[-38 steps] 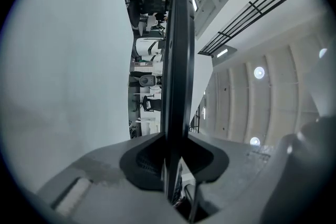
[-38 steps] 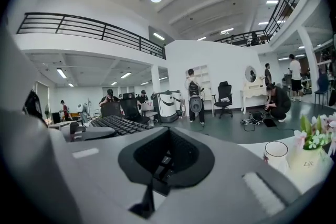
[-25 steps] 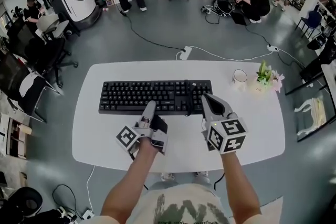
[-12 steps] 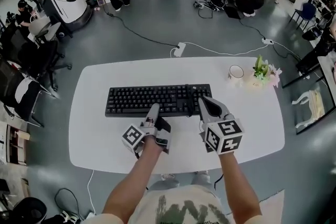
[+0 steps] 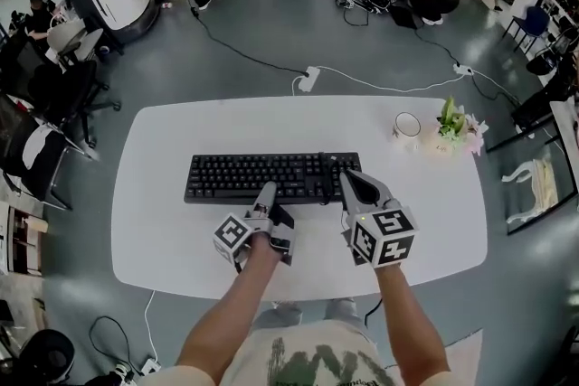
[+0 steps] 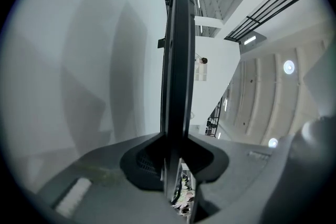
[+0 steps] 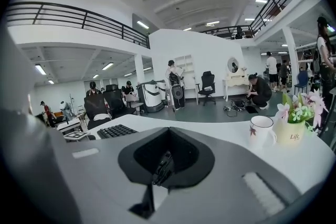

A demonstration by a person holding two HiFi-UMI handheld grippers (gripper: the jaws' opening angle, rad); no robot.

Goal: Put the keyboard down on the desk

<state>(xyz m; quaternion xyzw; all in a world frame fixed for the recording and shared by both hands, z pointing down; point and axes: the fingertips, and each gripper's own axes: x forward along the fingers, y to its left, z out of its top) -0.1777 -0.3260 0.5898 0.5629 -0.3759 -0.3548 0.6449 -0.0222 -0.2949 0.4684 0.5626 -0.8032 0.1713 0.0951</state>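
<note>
Both grippers have come down since a second ago, and the keyboard [image 5: 270, 177] has come down with them. In the head view it now looks a little smaller than it did and lies low against the white tabletop [image 5: 163, 235], its long edges close to parallel with the tabletop's near rim. The left gripper [image 5: 265, 196] holds the near long edge around its middle. Its own view shows its fingers [image 6: 105, 181] pinching the dark slab, which runs edge-on straight away from them, with the pale tabletop along one face and the room's ceiling along the other. The right gripper [image 5: 347, 183] is at the near right corner. Its view shows its fingers closed to a narrow seam with something dark caught in it, which I take to be the keyboard's edge; a strip of keys shows just past them to the left. Neither grip looks altered between the frames. Whether the underside already touches the tabletop I cannot tell. A shadow lies close beside it, so by my reading the lowering is nearly finished and only the last settling and the release are left. The mug [image 5: 407, 127] and flower pot [image 5: 450, 133] near the far right corner stand well apart from the keyboard, as they did before.
</note>
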